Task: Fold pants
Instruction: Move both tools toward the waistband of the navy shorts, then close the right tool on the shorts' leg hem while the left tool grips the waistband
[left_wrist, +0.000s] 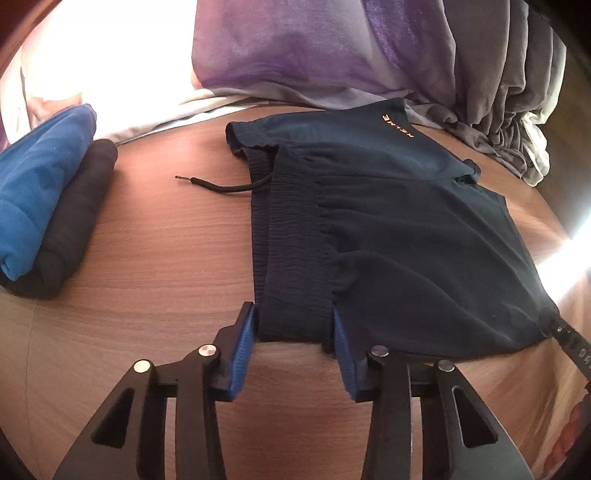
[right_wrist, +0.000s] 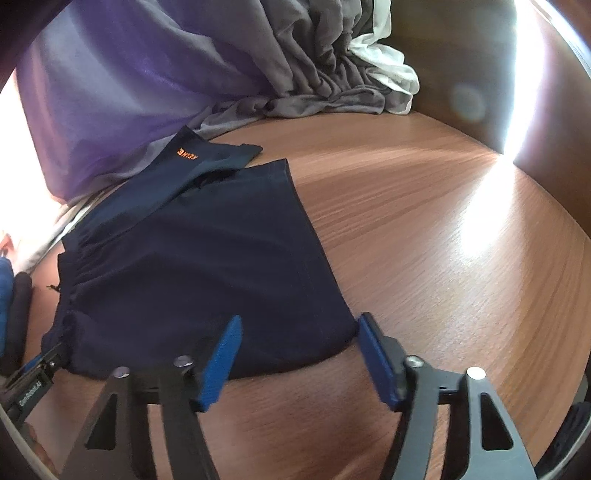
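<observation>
- On the wooden tabletop (right_wrist: 424, 229) the navy shorts (left_wrist: 388, 229) lie flat in front of us, folded lengthwise leg over leg, the ribbed waistband (left_wrist: 291, 236) towards our left and the hem edge (right_wrist: 314, 229) towards our right.
- We judge one fold done; the crosswise fold, and perhaps a tidy-up, is left, and the black drawstring (left_wrist: 221, 186) trails loose onto the wood.
- Our left gripper (left_wrist: 293, 317) is spread wide with its blue pads straddling the near end of the waistband, gripping nothing yet.
- Our right gripper (right_wrist: 299, 332) is likewise released, its pads either side of the near hem corner.
- Two rolled garments, a blue roll (left_wrist: 40, 184) and a dark roll (left_wrist: 77, 218), sit well apart to the left, likely finished pieces.
- To the right the wood is bare up to a bright sun patch (right_wrist: 491, 206), so there is room to sweep that way.
- Behind, a purple cloth (left_wrist: 280, 48) and a crumpled grey garment (right_wrist: 325, 70) crowd the far edge, touching the shorts' far corner.
</observation>
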